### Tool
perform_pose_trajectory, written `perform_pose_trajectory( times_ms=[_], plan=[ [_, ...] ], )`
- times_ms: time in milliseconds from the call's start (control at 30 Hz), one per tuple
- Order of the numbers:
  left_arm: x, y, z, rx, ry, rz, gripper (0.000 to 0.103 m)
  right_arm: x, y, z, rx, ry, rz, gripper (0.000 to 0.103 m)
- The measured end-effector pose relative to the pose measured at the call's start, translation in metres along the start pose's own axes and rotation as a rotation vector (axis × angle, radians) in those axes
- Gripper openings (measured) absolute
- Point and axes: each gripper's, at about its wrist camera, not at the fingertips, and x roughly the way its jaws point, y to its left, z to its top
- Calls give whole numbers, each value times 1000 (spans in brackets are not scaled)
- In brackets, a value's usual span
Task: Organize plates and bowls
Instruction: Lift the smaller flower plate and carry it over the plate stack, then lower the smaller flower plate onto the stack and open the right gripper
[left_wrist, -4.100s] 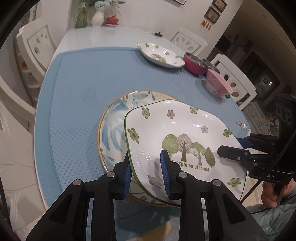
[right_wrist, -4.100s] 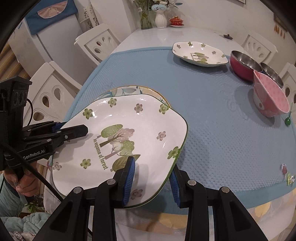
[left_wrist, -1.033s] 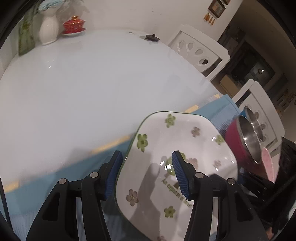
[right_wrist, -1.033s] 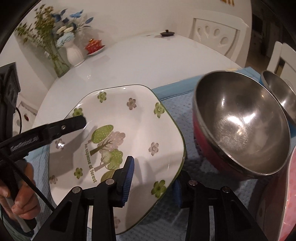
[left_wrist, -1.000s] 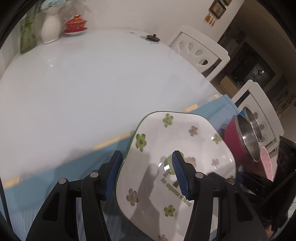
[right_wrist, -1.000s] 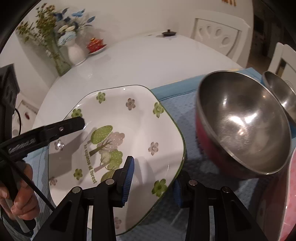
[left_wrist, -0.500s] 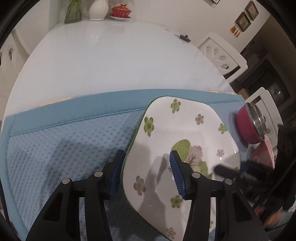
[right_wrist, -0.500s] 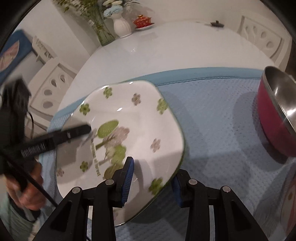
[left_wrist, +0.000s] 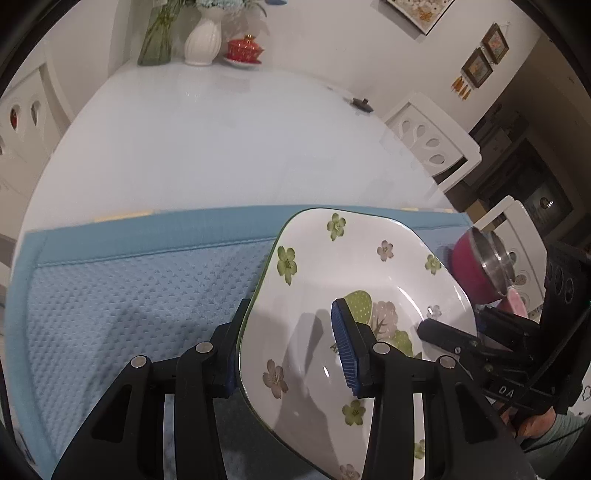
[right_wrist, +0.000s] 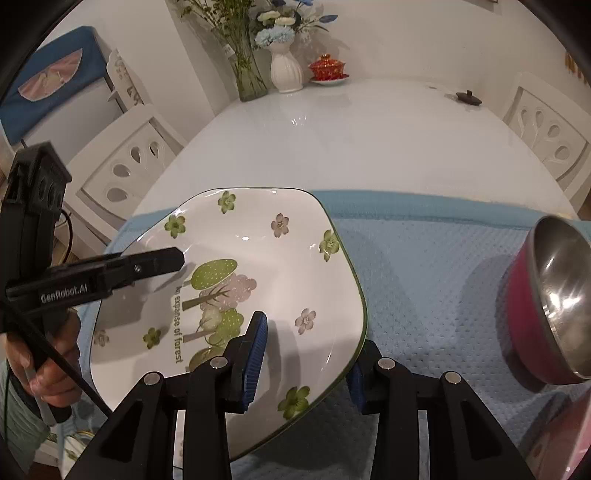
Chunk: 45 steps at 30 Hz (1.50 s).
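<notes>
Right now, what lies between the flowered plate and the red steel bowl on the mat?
Only bare blue mat separates the flowered plate from the red steel bowl, seen in the right wrist view.

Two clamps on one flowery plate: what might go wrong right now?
The square forest plate is pinched only at its rims: the left hand-held gripper, whose jaws have just been closing, and the right hand-held gripper. It could slip or tilt. The red steel-lined bowl sits nearby; a swing could knock it.
</notes>
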Motion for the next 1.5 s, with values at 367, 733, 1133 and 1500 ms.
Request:
perform_pose_trajectory(
  times_ms=[367, 733, 1133, 1500],
  plan=[
    [-99, -33, 0, 22, -145, 8, 38, -79, 30, 6, 27, -61, 52, 37],
    [-180, -54, -76, -10, -178, 32, 38, -150, 84, -55, 37, -30, 92, 37],
    [-193, -58, -192, -9, -28, -33, 38, -176, 116, -170, -20, 105, 84, 37],
    [-168, -50, -247, 19, 85, 37, 38, -144, 116, -226, -16, 227, 102, 37]
  ],
)
